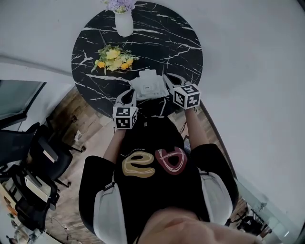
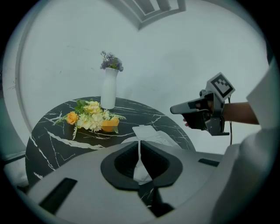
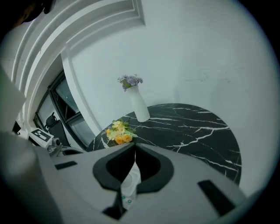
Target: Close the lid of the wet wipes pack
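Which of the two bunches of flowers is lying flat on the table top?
The yellow and orange bunch of flowers lies flat on the round black marble table. The small purple bunch stands upright in the tall white vase.

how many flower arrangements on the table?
2. A white ceramic vase of purple flowers stands at the far edge of the round black marble table; a yellow-and-orange bouquet lies towards its left. None look hidden.

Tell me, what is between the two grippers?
The wipes pack, lying on the table. The head view shows the left gripper at one side of it and the right gripper at the other.
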{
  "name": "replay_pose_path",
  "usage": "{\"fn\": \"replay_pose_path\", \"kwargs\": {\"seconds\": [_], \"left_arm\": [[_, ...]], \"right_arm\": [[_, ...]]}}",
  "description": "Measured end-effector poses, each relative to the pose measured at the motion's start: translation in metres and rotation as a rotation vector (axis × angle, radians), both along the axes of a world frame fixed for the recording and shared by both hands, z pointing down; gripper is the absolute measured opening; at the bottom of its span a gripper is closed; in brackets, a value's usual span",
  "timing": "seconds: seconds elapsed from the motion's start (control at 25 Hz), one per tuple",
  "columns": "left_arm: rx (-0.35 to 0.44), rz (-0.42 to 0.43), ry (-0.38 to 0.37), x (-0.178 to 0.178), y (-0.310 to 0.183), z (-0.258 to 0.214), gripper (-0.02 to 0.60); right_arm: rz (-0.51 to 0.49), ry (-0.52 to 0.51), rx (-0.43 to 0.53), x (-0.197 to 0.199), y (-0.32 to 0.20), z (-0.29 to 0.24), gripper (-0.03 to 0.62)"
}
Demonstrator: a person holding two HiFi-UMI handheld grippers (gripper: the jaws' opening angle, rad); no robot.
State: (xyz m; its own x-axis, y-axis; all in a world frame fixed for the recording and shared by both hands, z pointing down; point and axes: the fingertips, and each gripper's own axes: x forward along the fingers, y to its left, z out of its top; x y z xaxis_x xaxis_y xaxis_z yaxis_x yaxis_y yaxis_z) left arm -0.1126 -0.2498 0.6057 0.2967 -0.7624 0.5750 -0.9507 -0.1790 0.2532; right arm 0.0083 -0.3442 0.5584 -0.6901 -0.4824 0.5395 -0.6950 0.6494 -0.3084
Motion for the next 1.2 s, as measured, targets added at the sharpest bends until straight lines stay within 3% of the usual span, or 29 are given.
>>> {"fn": "replay_pose_path", "kwargs": {"seconds": [0.48, 0.92, 1.2], "left_arm": [[-0.126, -0.116, -0.015, -0.003, -0.012, 0.037, 0.028], [-0.187, -0.171, 0.000, 0.001, -0.014, 0.055, 0.028], [-0.199, -0.197, 0.006, -0.002, -0.015, 0.056, 0.028]], "right_arm": [[-0.171, 0.051, -0.191, -0.018, -0.046, 0.055, 0.051], [-0.225, 0.079, -0.345, -0.021, -0.065, 0.100, 0.015], [-0.385, 0.118, -0.369, -0.031, -0.057, 0.115, 0.014]]}}
